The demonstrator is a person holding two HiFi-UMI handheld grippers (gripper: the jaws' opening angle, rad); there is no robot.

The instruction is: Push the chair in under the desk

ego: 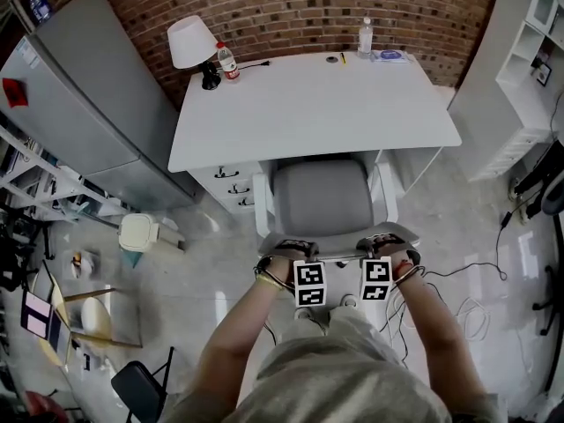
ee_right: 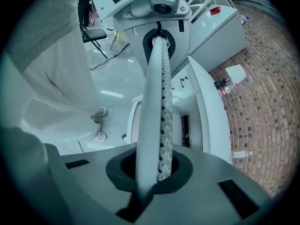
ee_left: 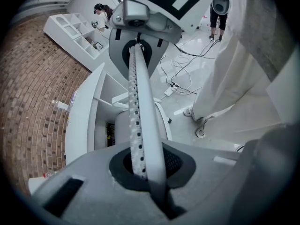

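One white desk point(ego: 308, 104) stands against the brick wall point(ego: 291, 7). One grey chair point(ego: 322, 201) stands before it, backrest toward the person. Its seat front is cut off by the desk's near edge, and its base is hidden beneath the seat. Two tools are held at the backrest's top rim: the left tool point(ee_left: 138, 111) and the right tool point(ee_right: 159, 107), each with jaws pressed together and nothing between them. From the head view their tips are hidden beneath the tools' own bodies, so contact with the chair cannot be confirmed. On the desk stand one lamp point(ego: 192, 44) and two bottles point(ego: 228, 63) point(ego: 365, 35).
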